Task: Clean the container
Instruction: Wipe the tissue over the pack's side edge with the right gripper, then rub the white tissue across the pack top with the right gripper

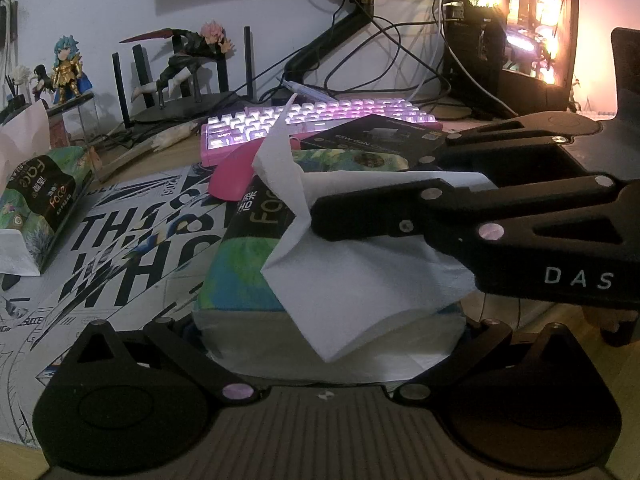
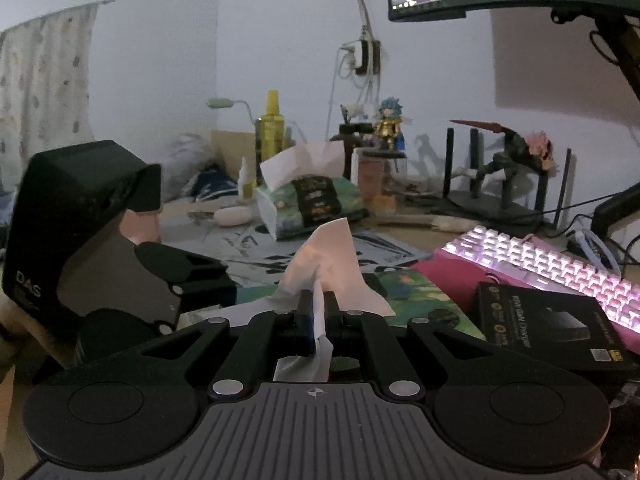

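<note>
The tissue is sticking up out of the tissue pack; it is soft, light and easy to rip. Your left gripper is reaching wide around the pack, but I cannot tell if it is squeezing. Your right gripper is pinching the tissue just above the pack, a good spot. No container is showing.

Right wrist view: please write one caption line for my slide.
Right gripper shut on a white paper tissue above a green tissue pack, pink backlit keyboard behind.
</note>
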`<action>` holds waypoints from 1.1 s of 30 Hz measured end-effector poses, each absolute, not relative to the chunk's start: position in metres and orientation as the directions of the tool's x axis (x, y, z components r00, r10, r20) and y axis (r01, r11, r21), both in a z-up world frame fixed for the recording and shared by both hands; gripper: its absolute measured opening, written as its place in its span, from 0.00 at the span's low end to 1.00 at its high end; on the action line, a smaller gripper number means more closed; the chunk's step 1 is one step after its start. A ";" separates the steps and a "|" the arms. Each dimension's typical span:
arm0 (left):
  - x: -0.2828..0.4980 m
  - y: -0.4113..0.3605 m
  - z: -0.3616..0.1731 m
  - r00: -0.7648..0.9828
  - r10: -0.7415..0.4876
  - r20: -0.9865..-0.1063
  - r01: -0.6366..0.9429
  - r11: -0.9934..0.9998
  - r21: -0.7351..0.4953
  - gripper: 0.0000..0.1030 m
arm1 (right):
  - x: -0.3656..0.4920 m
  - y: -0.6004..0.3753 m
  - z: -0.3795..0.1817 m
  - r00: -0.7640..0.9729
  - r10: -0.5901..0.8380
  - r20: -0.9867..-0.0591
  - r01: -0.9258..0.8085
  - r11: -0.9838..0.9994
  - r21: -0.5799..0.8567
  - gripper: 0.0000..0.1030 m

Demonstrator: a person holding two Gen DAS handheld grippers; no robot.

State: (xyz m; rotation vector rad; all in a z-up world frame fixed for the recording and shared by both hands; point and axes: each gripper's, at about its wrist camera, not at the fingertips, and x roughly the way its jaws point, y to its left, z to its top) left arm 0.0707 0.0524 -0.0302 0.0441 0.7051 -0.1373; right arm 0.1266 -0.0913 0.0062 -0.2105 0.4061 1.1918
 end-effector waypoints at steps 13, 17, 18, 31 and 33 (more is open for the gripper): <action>0.071 0.052 -0.030 0.753 -0.111 -0.649 0.141 0.990 -0.006 1.00 | 0.133 -0.096 0.005 0.379 0.828 -0.414 -0.903 0.429 0.029 0.05; 0.071 0.052 -0.030 0.753 -0.111 -0.649 0.141 0.990 -0.006 1.00 | 0.136 -0.096 0.004 0.412 0.812 -0.414 -0.887 0.461 0.022 0.05; 0.071 0.052 -0.030 0.753 -0.111 -0.649 0.141 0.990 -0.006 1.00 | 0.136 -0.096 0.003 0.420 0.808 -0.414 -0.883 0.469 0.020 0.05; 0.071 0.052 -0.030 0.753 -0.111 -0.649 0.141 0.990 -0.006 1.00 | 0.137 -0.094 0.003 0.462 0.782 -0.419 -0.861 0.509 0.000 0.06; 0.071 0.052 -0.030 0.753 -0.111 -0.649 0.141 0.990 -0.006 1.00 | 0.136 -0.094 0.003 0.457 0.785 -0.418 -0.864 0.504 0.001 0.06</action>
